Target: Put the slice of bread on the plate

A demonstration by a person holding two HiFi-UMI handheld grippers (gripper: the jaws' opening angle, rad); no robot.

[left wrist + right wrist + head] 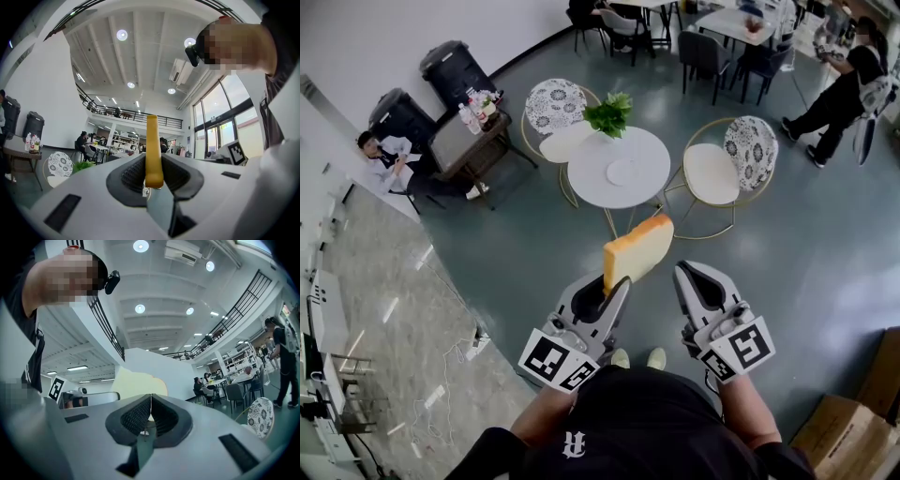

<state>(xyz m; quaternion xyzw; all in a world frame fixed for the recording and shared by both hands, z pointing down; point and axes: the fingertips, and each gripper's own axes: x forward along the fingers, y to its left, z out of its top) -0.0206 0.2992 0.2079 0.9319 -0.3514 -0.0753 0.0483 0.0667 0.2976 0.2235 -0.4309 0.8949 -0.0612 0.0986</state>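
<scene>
A slice of yellow bread (639, 248) stands on edge above the floor, with my left gripper (617, 281) shut on its lower end. In the left gripper view the slice (153, 145) shows edge-on, pinched between the pads (136, 174). Just to its right, my right gripper (686, 272) is shut with nothing in it; its own view shows the jaws (150, 401) meeting, with the bread (136, 383) pale behind them. A small white plate (622, 172) lies on the round white table (605, 192) ahead, apart from both grippers.
A green potted plant (609, 114) stands at the table's far edge. Chairs with patterned backs (555, 103) (752, 148) flank the table. A person (386, 155) sits at left near black bins (455, 70). Cardboard boxes (848, 422) sit at lower right.
</scene>
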